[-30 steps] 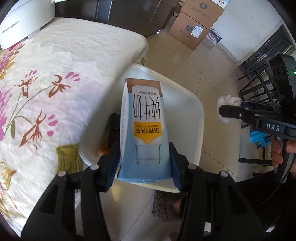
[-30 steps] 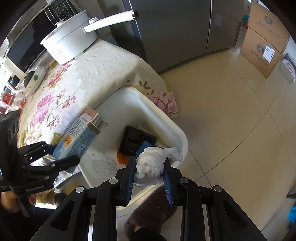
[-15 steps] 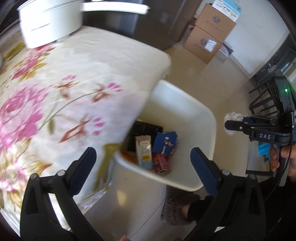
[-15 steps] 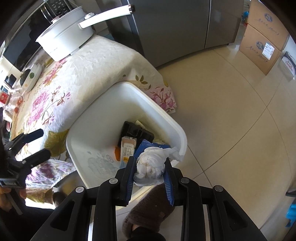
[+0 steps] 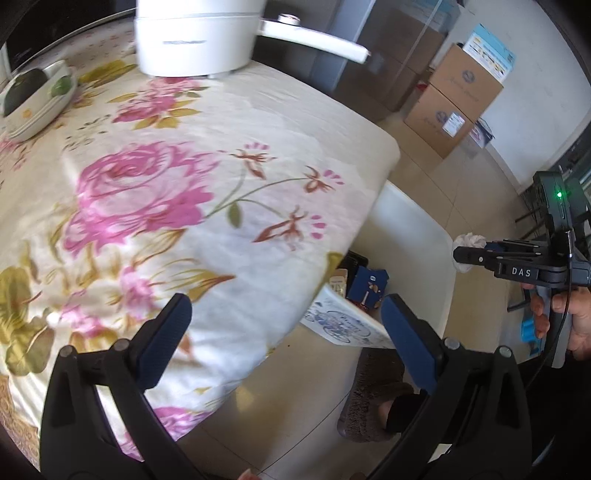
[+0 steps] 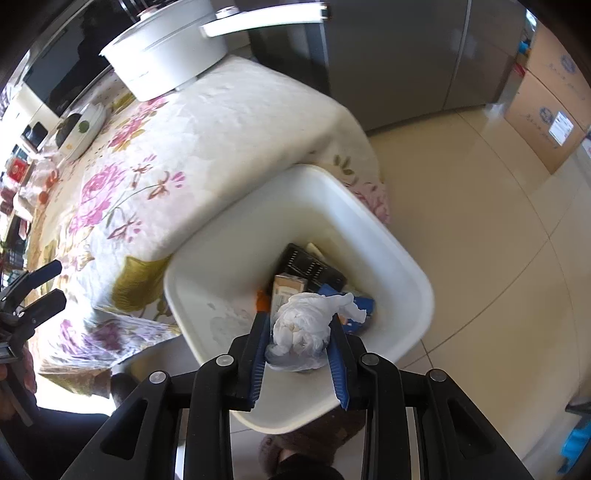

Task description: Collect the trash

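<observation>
A table under a floral cloth (image 5: 192, 192) fills most of the left wrist view, with a white long-handled pot (image 5: 195, 35) at its far edge. A white plastic bin (image 6: 413, 288) stands on the tiled floor against the table corner. The right wrist view looks straight into it, showing a milk carton (image 6: 286, 291) standing on end, a black tray (image 6: 308, 264) and a blue wrapper (image 6: 364, 306); the left wrist view shows only a sliver of that interior. Two stacked cardboard boxes (image 5: 454, 99) with illegible printed labels stand by the far wall. The left gripper (image 5: 284, 325) is spread wide and empty above the table edge. The right gripper (image 6: 299, 345), lettered "DAS" on its side in the left wrist view, is clamped on a crumpled white tissue wad (image 6: 306, 325) over the bin's near rim, a twisted tail pointing right.
</observation>
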{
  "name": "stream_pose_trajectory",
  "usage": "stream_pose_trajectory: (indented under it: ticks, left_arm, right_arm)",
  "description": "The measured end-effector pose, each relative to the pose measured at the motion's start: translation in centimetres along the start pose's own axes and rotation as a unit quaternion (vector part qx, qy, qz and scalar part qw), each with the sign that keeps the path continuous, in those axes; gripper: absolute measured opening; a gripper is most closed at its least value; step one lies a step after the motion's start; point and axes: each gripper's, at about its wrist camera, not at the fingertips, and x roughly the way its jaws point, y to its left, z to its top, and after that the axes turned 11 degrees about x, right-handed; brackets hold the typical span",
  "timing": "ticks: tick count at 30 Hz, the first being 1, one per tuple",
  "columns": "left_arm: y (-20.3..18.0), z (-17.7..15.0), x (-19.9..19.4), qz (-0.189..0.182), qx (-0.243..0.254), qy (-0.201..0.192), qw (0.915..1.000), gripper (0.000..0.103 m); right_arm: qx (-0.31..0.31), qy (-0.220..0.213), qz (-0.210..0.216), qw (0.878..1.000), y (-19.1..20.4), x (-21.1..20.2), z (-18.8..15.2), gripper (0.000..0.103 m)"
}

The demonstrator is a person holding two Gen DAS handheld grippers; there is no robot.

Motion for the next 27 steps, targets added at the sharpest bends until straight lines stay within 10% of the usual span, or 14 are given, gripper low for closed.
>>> stream_pose_trajectory:
  ticks: [3,6,14,27]
  left_arm:
    - [0.8,-0.4,-0.5,0.005,-0.008,-0.003,1.0,0.102]
    - [1.5,-1.1,-1.1,0.01,-0.013,-0.007,0.9998,0.102]
    - [2.5,-1.9,-3.2,0.035,-0.034,-0.027,0.9985,0.102]
    - [1.9,-3.8,-9.0,0.184,-0.083,-0.097,0.9746,0.102]
  right_arm:
    - [-0.004,0.001,0.0,1.0,1.0,0.1,0.0,0.045]
    - [0.003,-0.001,0.004,1.0,1.5,0.1,0.1,0.089]
    - [-0.009,-0.027,-0.012,1.0,2.8,-1.2,0.2,0.091]
    - [-0.085,-0.164,0.04,0.982,9.1,-9.0,-2.5,0.101]
